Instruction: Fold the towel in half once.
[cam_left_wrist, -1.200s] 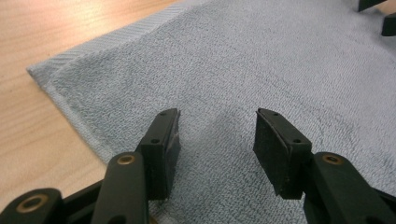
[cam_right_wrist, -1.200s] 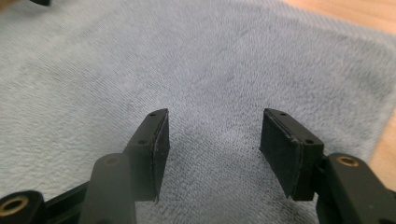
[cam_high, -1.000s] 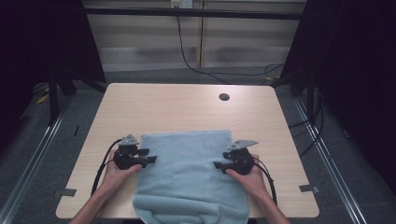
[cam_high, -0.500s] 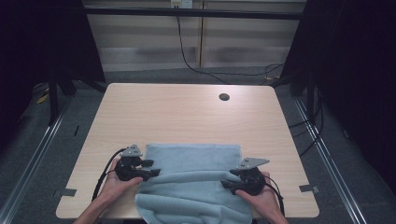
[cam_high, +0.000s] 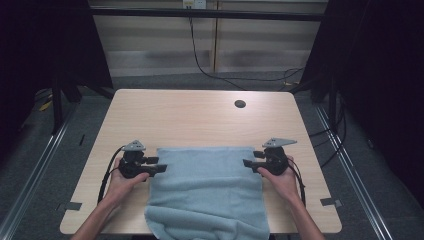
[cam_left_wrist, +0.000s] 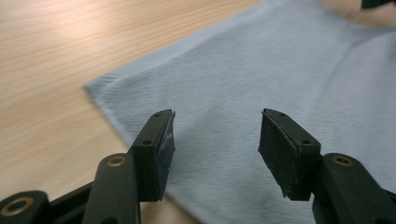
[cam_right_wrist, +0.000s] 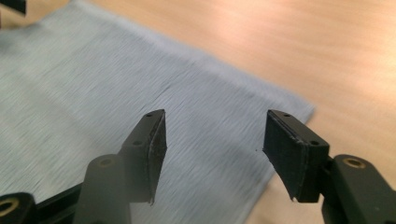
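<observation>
A light blue towel (cam_high: 205, 190) lies flat on the wooden table (cam_high: 200, 120), with its near part hanging over the front edge. My left gripper (cam_high: 161, 165) sits at the towel's left edge near the far corner, jaws pointing inward. In the left gripper view it (cam_left_wrist: 215, 116) stands open just above the towel (cam_left_wrist: 261, 65), gripping nothing. My right gripper (cam_high: 249, 159) mirrors it at the right edge. In the right gripper view it (cam_right_wrist: 215, 116) is open over the towel (cam_right_wrist: 70, 79) near its corner, with no cloth between the pads.
A small dark round hole (cam_high: 240, 104) sits in the tabletop at the far right. Bare wood lies beyond the towel and on both sides. Cables trail from each gripper towards the front edge. Dark frames and floor surround the table.
Both hands drew the towel towards the person, raising a ridge across it, then moved back up the table. The towel now lies flat, its far edge nearer, and the right gripper is farther right.
</observation>
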